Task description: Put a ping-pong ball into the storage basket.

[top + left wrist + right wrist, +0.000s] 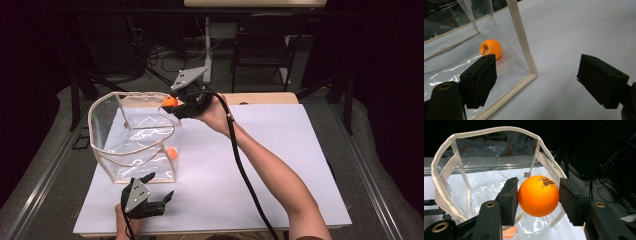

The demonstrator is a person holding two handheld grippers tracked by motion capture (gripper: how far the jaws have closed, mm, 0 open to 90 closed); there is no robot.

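Two orange balls are present. One ball (538, 195) is pinched between the jaws of the right gripper (176, 104), held above the rim of the clear bag (131, 161) at its far right side. The second ball (490, 48) lies inside the bag, at its near right corner on the bottom. The left gripper (157, 189) rests on the white table sheet (280, 165) just in front of the bag, jaws spread, nothing between them. The bag's cream-edged wall stands between this gripper and the second ball. A dark chair (262, 47) stands beyond the table.
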